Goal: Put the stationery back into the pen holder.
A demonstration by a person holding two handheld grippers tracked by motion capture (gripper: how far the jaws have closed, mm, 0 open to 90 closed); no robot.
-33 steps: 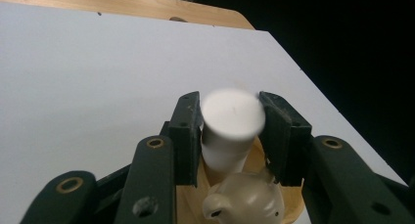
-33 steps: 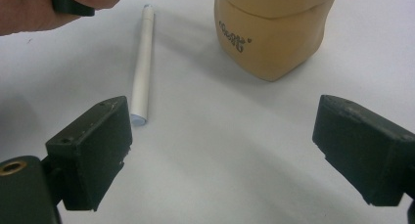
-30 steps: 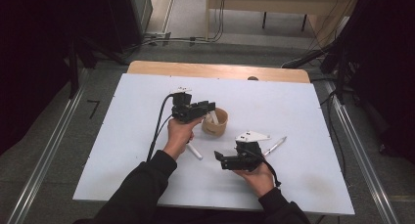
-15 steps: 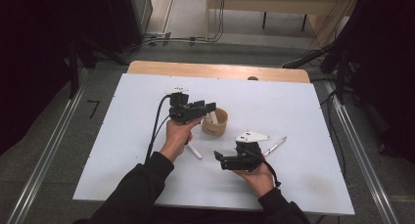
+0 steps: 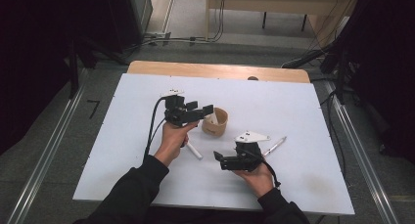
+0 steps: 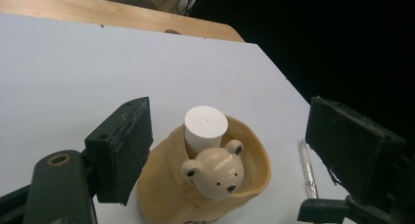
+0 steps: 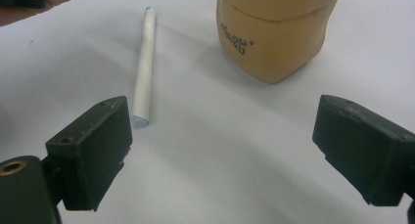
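Judged partly done: one white cylinder (image 6: 205,128) already stood upright in the tan bear-faced pen holder (image 6: 205,185), just ahead of the left gripper (image 6: 227,150) and between its two jaws. Held wide open there, gripping nothing, one jaw close beside the holder's wall, the other well clear.

Still left, by the look of it: a white stick (image 7: 145,62) lying flat ahead and to the left of the right gripper (image 7: 222,150), and a silver pen (image 5: 274,146) lying beyond that gripper's far side in the high view. Spread wide as well, empty, hovering low over the white tabletop (image 5: 293,106), with the holder ahead and slightly right.

Shown from the left gripper view and not from the others: the bear's head on the holder rim and the cylinder's flat top inside. Shown from the right gripper view: small lettering on the holder's side and the stick's open near end. Given from the high view: both hands together, left gripper (image 5: 208,110) near the holder (image 5: 216,122), right gripper (image 5: 218,158) nearer the person.
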